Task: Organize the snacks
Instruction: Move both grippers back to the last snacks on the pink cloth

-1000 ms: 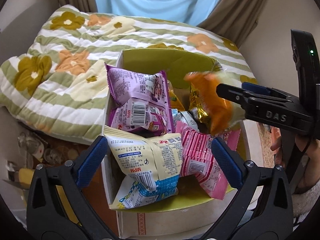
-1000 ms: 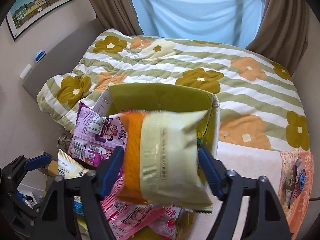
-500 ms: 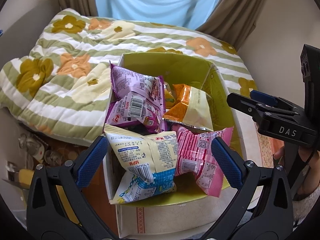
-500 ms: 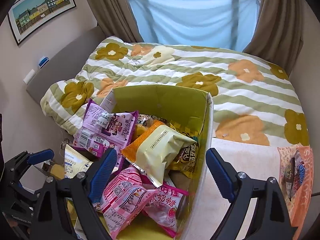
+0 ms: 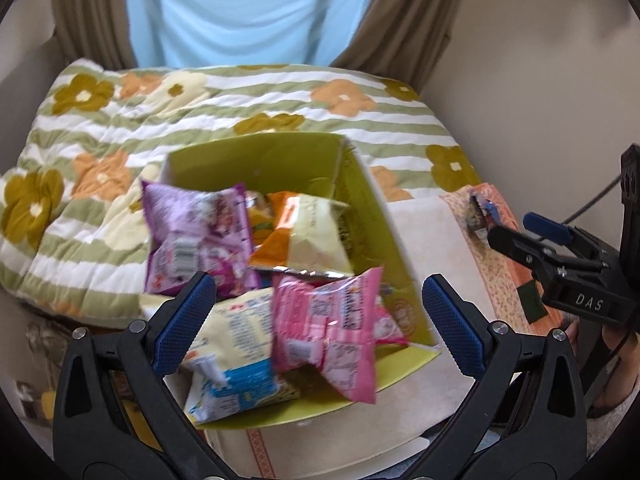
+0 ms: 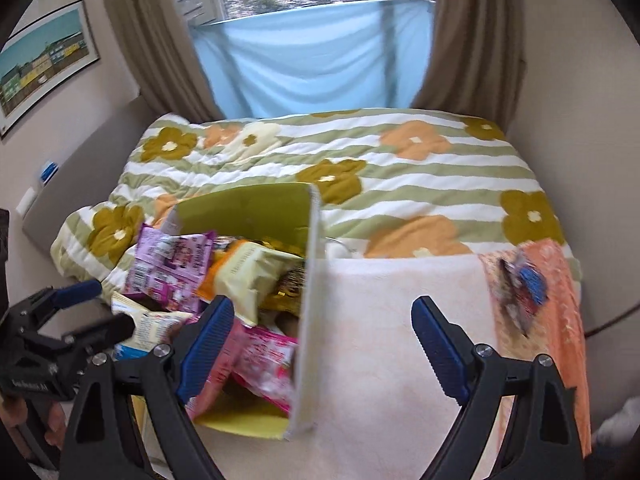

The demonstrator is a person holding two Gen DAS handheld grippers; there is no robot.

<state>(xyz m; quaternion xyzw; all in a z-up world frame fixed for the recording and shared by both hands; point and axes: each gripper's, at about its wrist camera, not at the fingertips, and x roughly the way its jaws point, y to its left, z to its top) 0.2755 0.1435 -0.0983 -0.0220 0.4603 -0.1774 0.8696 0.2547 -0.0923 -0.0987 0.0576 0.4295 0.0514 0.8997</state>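
Note:
An open cardboard box point(image 5: 256, 160) with a yellow-green inside stands on the bed's near edge. It holds a purple bag point(image 5: 192, 236), an orange-and-cream bag point(image 5: 308, 236), a pink bag point(image 5: 332, 320) and a cream-and-blue bag point(image 5: 236, 360). My left gripper point(image 5: 316, 292) hovers open above the box's near end, gripping nothing. My right gripper point(image 6: 322, 312) is open and empty over the box's right wall point(image 6: 310, 300) and the pale towel point(image 6: 400, 300). A small dark snack packet point(image 6: 520, 288) lies apart on the orange cloth point(image 6: 560, 320) at the right.
A striped floral quilt point(image 6: 360, 152) covers the bed behind the box. Curtains and a blue sheet point(image 6: 312, 64) hang at the window. A framed picture point(image 6: 44, 64) hangs on the left wall. Clutter sits on the floor point(image 5: 36, 344) left of the box.
The right gripper let go of the orange-and-cream bag, which now lies in the box on the other bags. Both grippers rose and moved right, bringing the towel and orange cloth into view.

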